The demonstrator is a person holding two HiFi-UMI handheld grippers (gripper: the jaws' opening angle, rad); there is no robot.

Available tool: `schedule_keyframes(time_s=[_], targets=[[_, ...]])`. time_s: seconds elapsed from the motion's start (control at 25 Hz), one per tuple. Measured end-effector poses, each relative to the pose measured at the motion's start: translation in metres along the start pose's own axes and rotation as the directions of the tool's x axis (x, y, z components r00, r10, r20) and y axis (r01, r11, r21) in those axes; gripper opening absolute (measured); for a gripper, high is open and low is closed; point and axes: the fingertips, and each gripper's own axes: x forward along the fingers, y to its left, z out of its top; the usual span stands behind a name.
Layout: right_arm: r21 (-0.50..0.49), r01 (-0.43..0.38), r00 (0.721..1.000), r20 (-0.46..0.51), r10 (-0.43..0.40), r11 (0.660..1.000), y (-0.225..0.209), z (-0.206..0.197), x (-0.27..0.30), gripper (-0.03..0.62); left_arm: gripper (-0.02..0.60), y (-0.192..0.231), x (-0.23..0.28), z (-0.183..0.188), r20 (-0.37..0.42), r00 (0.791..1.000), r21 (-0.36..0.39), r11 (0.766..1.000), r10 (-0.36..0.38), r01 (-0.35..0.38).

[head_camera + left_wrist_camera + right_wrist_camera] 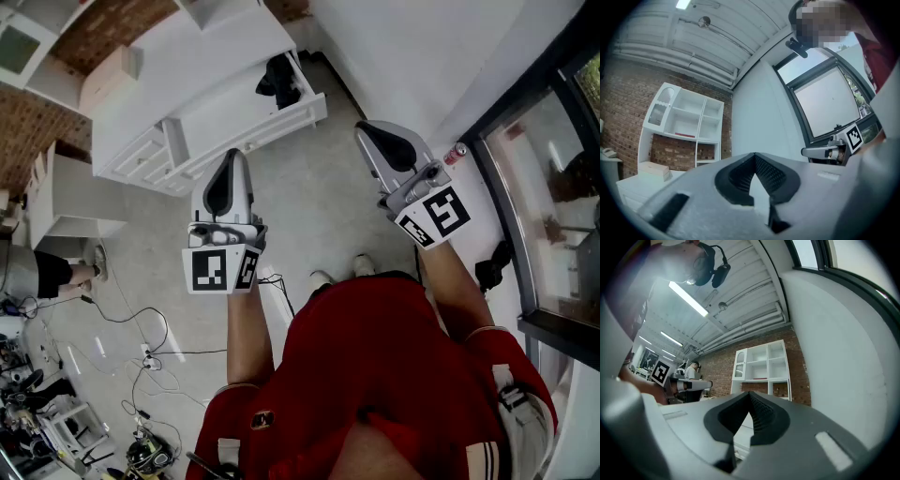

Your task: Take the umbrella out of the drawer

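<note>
Low in the frame, both claws are held out over the floor [319, 220], and neither holds anything. The left claw [233, 159] has its jaws pressed together, and the right claw [368, 131] reads closed and empty too. Further up, near the upper centre, the white drawer [281, 120] stands pulled open. The dark umbrella [279, 80] lies bunched at its right end, well apart from both claws. I'd call this the approach. Next up: close in on the drawer, spread one claw's jaws, and drop over the umbrella.
</note>
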Motion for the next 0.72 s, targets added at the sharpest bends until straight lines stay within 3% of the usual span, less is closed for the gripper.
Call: schedule_keyframes(time_s=[0.72], targets=[[0.015,-0.026,0.999,0.045,0.025,1.000,-0.055,0.005,-0.055,0.012,0.006,-0.053,0.046,-0.015,-0.035,0.998,0.004,0.999,0.045,-0.045]])
